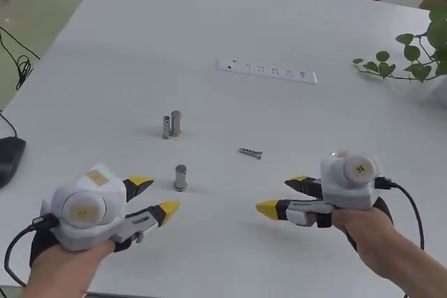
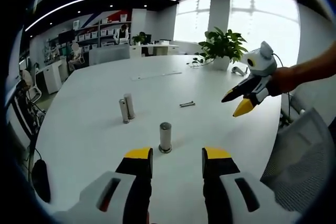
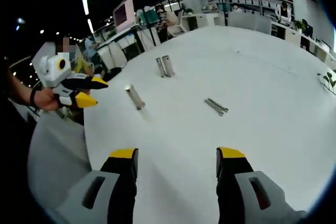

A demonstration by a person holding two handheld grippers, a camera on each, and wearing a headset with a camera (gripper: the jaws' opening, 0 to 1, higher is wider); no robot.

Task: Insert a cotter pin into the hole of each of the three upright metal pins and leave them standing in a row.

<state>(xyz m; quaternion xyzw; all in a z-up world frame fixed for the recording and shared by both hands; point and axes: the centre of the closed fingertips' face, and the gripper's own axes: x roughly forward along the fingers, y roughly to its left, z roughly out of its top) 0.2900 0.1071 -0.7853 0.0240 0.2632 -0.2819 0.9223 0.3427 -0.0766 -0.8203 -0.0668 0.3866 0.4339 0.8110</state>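
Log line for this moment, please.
left gripper open | right gripper open | three metal pins upright | cotter pins loose on table

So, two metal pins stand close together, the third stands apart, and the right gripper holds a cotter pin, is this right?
Not quite. The right gripper is open and holds nothing; the cotter pins lie on the table, as the right gripper view shows. The two metal pins together and the third pin apart are right.

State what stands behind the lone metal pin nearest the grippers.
Behind the lone pin stands a pair of upright pins, close together. Farther back lies a power strip. Whether the pair touch cannot be told.
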